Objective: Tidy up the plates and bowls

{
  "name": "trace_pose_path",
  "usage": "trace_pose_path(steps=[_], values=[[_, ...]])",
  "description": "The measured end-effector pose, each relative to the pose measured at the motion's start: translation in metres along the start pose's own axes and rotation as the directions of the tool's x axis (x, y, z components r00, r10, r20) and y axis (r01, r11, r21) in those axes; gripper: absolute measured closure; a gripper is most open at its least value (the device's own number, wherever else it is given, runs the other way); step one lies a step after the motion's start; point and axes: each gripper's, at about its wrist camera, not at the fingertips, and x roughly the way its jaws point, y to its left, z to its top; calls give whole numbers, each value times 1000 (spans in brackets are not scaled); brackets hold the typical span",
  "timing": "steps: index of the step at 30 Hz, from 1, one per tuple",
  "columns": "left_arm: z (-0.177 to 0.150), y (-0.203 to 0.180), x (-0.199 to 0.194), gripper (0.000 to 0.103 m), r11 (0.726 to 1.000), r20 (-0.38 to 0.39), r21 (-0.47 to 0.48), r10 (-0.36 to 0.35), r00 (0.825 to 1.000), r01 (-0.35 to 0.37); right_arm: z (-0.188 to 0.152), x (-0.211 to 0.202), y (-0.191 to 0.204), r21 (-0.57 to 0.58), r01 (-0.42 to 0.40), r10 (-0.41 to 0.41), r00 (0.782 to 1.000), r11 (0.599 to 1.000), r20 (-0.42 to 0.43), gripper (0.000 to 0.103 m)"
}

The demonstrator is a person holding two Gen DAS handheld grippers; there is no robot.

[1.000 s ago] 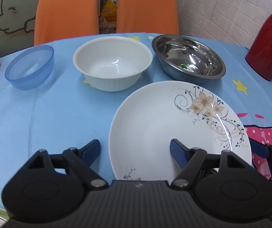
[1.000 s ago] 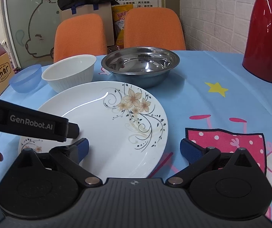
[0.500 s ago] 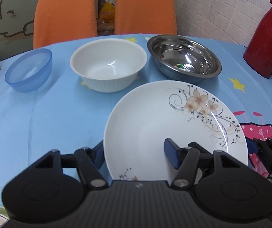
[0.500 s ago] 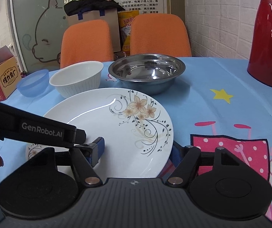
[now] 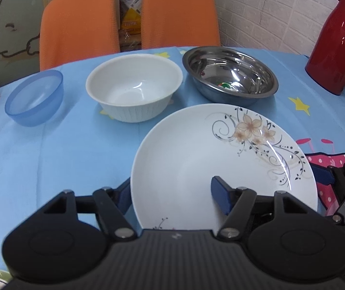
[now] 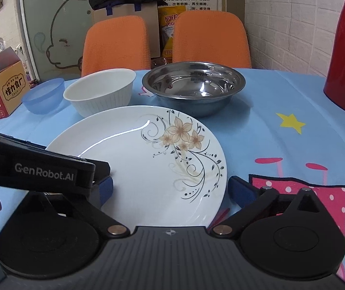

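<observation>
With the left gripper (image 5: 172, 193) opening astride the round white floral-patterned plate's (image 5: 196, 159) rim and the right gripper (image 6: 170, 188) open around it, the unclamped plate risks slipping against the stainless steel bowl (image 5: 230, 75).

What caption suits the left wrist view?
Left tool opening astride white floral plate's near rim; blue, white, steel bowls behind.

Both views are evenly and fairly brightly lit from overhead, with only soft, faint shadows under the dishes. A curved streak of glare crosses the white flower-patterned plate (image 6: 136, 154), and bright highlights sit inside the far shiny steel bowl (image 5: 230, 72) and on the glossy red thermos jug (image 5: 336, 46) at right. Fisheye bending curves the round blue-clothed table (image 5: 51, 159); corners darken. Focus is sharp throughout.
</observation>
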Motion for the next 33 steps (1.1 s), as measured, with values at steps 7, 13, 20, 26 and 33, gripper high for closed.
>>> trace_pose_path(steps=[7,13,20,26,33], values=[[-2,5,-9,53,1000,-7,-15,-13,1000,13,-4,-11,3,24,10,-11,1000,1000,23,0],[-11,6,-40,59,1000,40,-12,-9,999,9,-8,-38,16,44,28,-30,998,999,62,0],[-39,34,-97,60,998,102,-53,36,994,-30,-11,-74,51,25,-12,9,994,1000,112,0],[-85,88,-155,61,977,122,-165,157,980,-136,-23,-101,113,-41,-133,138,981,990,139,0],[-144,137,-194,61,936,100,-269,260,960,-226,-50,-115,184,-130,-257,270,958,958,97,0]])
